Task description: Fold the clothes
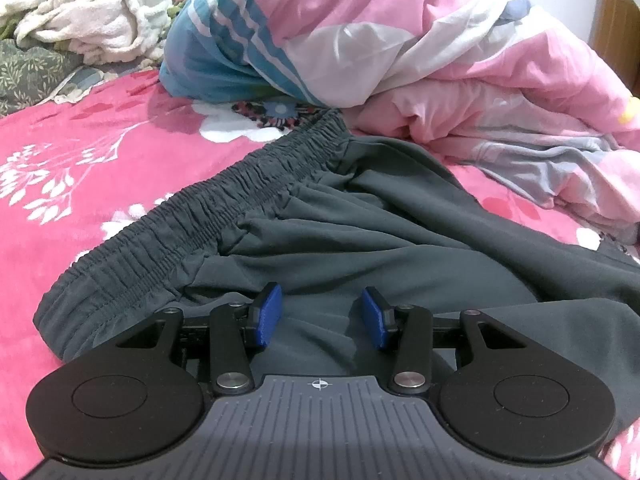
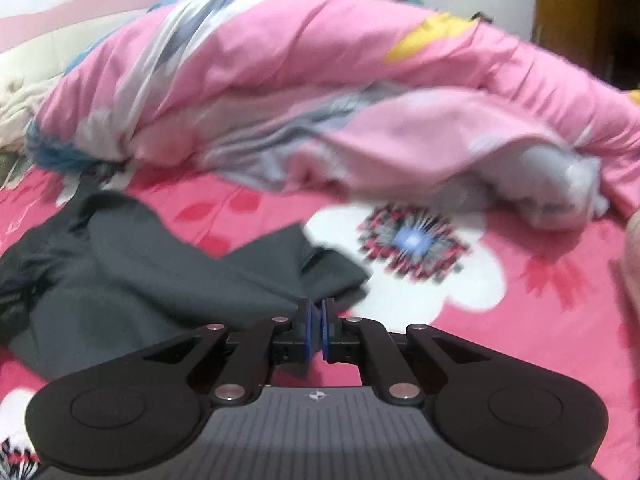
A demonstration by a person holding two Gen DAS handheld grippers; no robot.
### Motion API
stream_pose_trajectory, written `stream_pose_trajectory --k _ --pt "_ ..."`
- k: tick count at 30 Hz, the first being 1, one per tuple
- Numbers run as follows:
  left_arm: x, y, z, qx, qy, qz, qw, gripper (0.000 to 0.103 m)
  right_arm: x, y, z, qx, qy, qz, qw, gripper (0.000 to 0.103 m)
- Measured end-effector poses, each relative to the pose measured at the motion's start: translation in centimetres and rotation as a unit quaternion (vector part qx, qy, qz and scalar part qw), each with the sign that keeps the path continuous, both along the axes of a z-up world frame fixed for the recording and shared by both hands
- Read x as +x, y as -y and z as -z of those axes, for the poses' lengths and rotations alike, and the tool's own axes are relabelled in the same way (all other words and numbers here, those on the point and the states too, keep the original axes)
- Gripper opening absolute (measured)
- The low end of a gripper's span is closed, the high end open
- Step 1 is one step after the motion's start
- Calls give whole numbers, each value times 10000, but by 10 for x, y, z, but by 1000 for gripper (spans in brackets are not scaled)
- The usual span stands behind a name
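Note:
Dark grey shorts [image 1: 360, 232] with a gathered elastic waistband [image 1: 224, 216] lie crumpled on the pink floral bedsheet [image 1: 80, 152]. My left gripper [image 1: 320, 318] hovers low over the shorts just below the waistband, open, with only fabric lying under the gap between its blue pads [image 1: 268, 316]. In the blurred right wrist view the same shorts [image 2: 140, 272] spread to the left. My right gripper [image 2: 318, 314] has its pads pressed together at the shorts' near right corner, which runs into the fingertips.
A bunched pink, white and blue quilt [image 1: 420, 48] fills the back of the bed and is also seen as the quilt [image 2: 320, 92]. A cream towel heap [image 1: 88, 20] sits far left. Bare sheet with a white flower print [image 2: 420, 256] lies right of the shorts.

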State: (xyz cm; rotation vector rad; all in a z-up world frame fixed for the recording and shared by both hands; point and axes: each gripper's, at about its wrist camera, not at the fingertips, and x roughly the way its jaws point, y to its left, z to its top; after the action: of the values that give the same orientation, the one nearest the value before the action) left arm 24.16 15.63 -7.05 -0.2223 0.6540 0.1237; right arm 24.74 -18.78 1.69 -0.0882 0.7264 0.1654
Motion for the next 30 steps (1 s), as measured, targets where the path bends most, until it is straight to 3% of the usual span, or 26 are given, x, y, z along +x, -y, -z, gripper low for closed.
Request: stream_pose_trajectory --k 6,10,12,14,16,18,19,21,23,25,30 --pt "0 0 0 17 -8 5 10000 45 33 -15 -15 -341 305 16 9990 0" --pt "1 -1 -1 -22 -27 10 10000 45 59 -39 -22 -35 124 -471 9988 3" --pt "2 -2 -1 -40 -47 12 10000 45 56 -54 -15 18 -7 -898 9960 13" --pt "3 -3 -2 -81 -60 14 9999 45 46 -71 1 -307 -67 -1366 9901 57" --pt "3 -3 -2 -89 -61 22 9999 45 34 -85 19 -805 -32 -1726 9817 71" --pt "3 -2 -1 -76 -57 30 10000 45 26 -94 39 -1231 -101 -1978 9724 71" --pt "3 -2 -1 -68 -54 34 10000 45 25 -96 48 -1363 -240 -2028 9694 71" --pt "3 -2 -1 -49 -50 39 10000 45 29 -95 63 -1579 -416 -1961 9669 61" --pt "3 -1 -1 -10 -49 35 10000 45 36 -92 68 -1657 -422 -1771 9692 19" --pt "3 1 -1 28 -49 31 10000 45 44 -86 61 -1462 -314 -1576 9761 5" --pt "3 4 -1 141 -50 26 9999 45 73 -92 36 -1336 316 -1289 9821 1"
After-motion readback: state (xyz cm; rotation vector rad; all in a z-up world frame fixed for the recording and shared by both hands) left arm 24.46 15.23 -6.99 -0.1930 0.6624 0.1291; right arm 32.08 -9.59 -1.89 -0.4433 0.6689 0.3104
